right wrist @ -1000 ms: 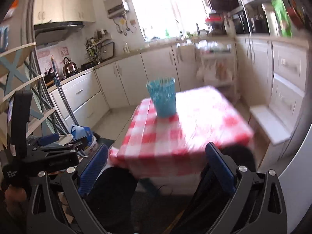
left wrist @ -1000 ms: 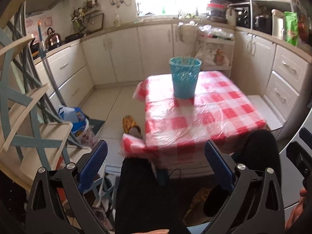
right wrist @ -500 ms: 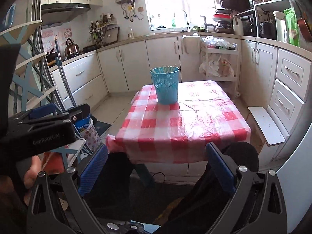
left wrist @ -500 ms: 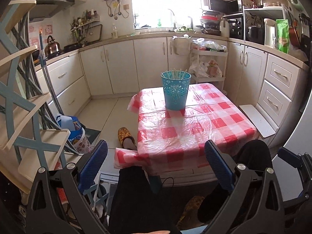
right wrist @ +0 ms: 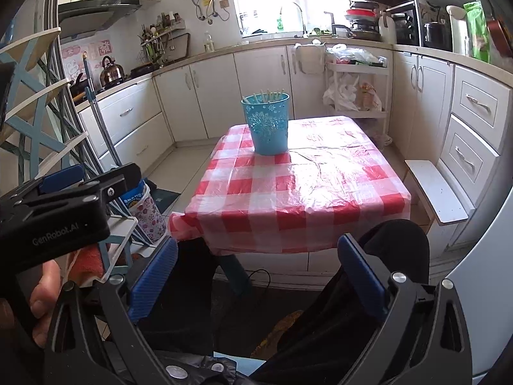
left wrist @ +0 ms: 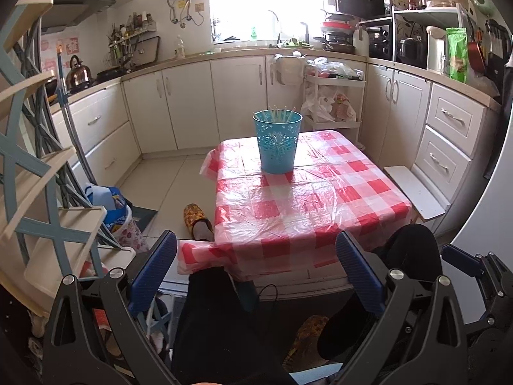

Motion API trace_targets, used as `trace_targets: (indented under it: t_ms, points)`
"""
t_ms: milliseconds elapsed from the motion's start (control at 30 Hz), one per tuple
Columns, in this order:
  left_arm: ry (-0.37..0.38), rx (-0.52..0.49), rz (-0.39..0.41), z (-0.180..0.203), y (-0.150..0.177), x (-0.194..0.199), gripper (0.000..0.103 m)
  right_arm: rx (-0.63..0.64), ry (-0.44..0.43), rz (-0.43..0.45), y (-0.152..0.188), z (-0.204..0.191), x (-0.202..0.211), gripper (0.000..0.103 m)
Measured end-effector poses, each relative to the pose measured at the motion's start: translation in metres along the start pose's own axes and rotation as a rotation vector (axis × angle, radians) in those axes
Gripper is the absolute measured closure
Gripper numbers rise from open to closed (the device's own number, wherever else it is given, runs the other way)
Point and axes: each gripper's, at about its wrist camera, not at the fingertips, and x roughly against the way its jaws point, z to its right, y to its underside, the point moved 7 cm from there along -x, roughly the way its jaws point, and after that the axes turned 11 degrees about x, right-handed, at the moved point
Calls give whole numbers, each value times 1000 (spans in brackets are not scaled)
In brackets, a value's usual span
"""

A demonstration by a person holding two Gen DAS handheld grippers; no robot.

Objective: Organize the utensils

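Raised since a second ago, both views now clear the near edge of the red-checked plastic tablecloth (left wrist: 307, 205); left gripper (left wrist: 256, 268) and right gripper (right wrist: 258, 269) gape empty, well short of the perforated blue plastic bin (left wrist: 277, 141) holding pale utensils (left wrist: 275, 113) near the cloth's far edge.

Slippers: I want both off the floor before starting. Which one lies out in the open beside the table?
The yellow patterned slipper on the tiles by the table's left edge; the other slipper lies between the person's legs.
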Motion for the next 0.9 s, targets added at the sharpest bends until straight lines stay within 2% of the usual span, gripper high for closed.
trace_targets:
  t_ms: [133,267,567,900]
  points:
    - [37,45,-28,-5,5,-6,8,2,2,-15,2,1,-3,7]
    - [-14,35,-21,-5,11,-10,8,-8,6,-29,4,4,-5,7]
    - [-15,33,-70,-1,25,-20,8,23,18,-29,4,-1,-6,7]
    - [-57,39,-110,-5,30,-33,8,22,19,-51,5,1,-11,7]
